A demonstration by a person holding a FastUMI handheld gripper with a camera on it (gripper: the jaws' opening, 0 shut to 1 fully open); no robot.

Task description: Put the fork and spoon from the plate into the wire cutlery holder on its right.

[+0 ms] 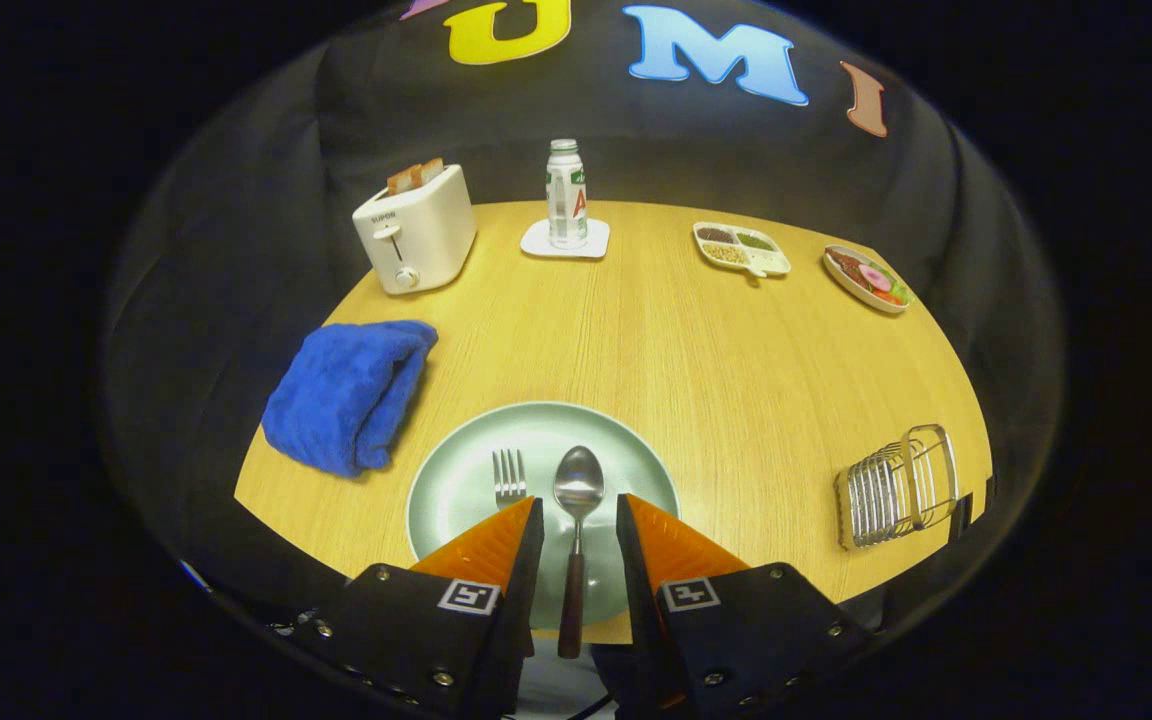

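Fork point(509, 475) handle hidden behind open jaws

Fork point(508, 474), spoon point(577, 505) on plate point(456, 480)

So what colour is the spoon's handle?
Dark reddish brown; the spoon lies on the plate between the open tongs, gripper view.

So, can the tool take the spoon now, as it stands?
Probably yes. The tool is open, and the spoon on the plate lies between its fingers, handle toward it. Nothing covers it; the fork lies apart, beside one finger.
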